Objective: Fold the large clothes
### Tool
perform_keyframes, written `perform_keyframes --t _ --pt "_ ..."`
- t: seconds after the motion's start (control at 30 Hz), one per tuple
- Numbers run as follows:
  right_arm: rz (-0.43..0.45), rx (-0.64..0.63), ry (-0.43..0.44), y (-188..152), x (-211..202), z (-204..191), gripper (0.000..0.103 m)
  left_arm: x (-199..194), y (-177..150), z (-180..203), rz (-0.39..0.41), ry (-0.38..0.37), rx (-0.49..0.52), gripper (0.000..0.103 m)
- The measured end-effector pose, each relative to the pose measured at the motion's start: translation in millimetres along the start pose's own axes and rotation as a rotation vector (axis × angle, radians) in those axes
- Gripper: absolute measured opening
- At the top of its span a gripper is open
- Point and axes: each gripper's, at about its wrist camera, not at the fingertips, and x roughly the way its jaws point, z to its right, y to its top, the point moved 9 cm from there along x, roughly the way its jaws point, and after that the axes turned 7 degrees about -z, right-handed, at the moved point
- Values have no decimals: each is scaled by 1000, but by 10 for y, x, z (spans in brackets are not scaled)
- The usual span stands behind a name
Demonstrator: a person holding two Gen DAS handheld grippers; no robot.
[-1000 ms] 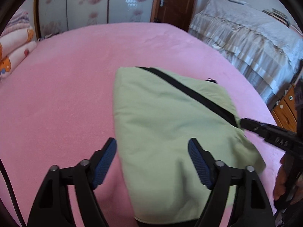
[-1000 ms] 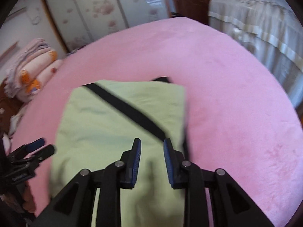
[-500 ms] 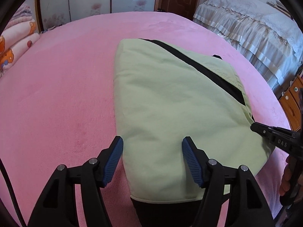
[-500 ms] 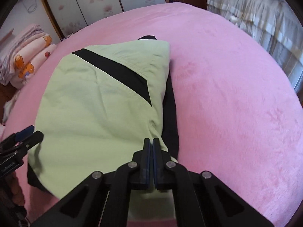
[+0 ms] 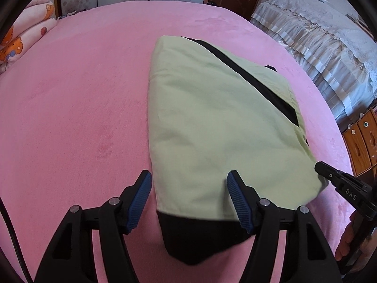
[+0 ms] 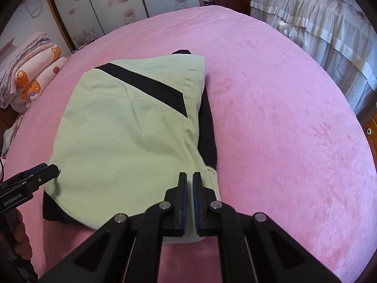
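Note:
A pale green garment (image 5: 212, 122) with a black diagonal stripe lies folded on the pink bed (image 5: 70, 118). A black layer sticks out under its near edge. My left gripper (image 5: 189, 176) stands open, its blue pads straddling the near left corner just above the cloth. In the right wrist view it appears as a black tip (image 6: 50, 168) at the garment's (image 6: 122, 136) left edge. My right gripper (image 6: 189, 175) is shut, its tips on the bunched near right corner. Whether cloth is pinched between the pads I cannot tell. Its tip (image 5: 321, 166) also shows in the left wrist view.
Folded quilts (image 6: 30, 77) are stacked at the left of the bed (image 6: 282, 129). A second bed with a frilled cover (image 5: 329, 35) stands to the right, with wooden drawers (image 5: 362, 141) beside it. Wardrobe doors (image 6: 106, 4) line the far wall. A hand (image 5: 348, 243) holds the right gripper.
The right jaws have closed from a narrow gap to shut. Both grippers have come nearer the garment's front corners. The black layer under the near edge has come into sight.

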Motion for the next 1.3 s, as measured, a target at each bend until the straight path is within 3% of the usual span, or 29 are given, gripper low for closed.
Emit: perform_keyframes --t 0.23,0.33,0.4,0.6,0.77,0.9,1.07,1.2,1.3 --pt "-9 15 36 -296 -235 -117 7 -343 -349 38 -31 -4 -27 71" --pt "-13 11 55 -442 -348 -190 22 -489 -492 70 -40 -7 -27 71" --pt "-7 3 62 -514 -436 -225 38 -572 -546 113 -41 0 -18 72" --pt "22 -52 55 -603 -727 -328 44 -831 -620 143 -46 25 -13 76" --pt "46 -85 56 -432 -924 -332 62 -939 -496 149 -59 -21 8 76" --pt "48 -129 69 -194 -1037 -317 62 -1028 -243 86 -32 -65 21 76" --pt "13 -85 127 160 -1012 -133 62 -937 125 -54 -3 -79 21 76" --pt "-40 -75 127 368 -745 60 62 -617 255 -85 -87 -180 12 79" --pt "-97 -52 167 419 -443 166 62 -280 280 -159 -149 -181 -1 79"
